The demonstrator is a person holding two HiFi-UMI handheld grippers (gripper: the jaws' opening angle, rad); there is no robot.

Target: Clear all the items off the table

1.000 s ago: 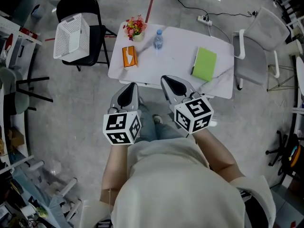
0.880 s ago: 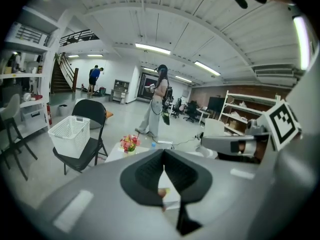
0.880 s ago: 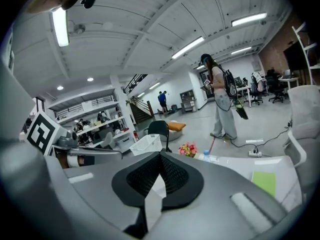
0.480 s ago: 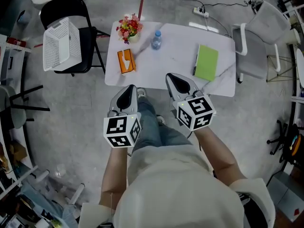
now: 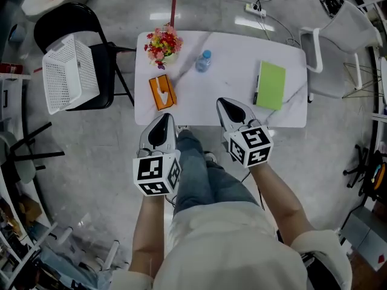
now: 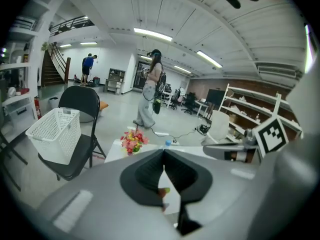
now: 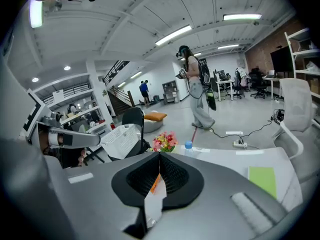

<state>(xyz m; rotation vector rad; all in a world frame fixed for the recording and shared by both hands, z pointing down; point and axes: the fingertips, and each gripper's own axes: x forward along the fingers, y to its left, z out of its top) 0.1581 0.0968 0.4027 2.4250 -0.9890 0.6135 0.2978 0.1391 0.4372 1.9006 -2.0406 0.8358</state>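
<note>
Both closed and empty, the left tongs (image 5: 162, 121) and right tongs (image 5: 225, 104) hang at the near edge of the desk (image 5: 230, 83); best open the left wide before squaring onto the orange tissue box (image 5: 162, 92) just ahead.

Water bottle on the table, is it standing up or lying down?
Standing up: the water bottle rests on its base, blue cap uppermost.

No text legible — markers only.
</note>
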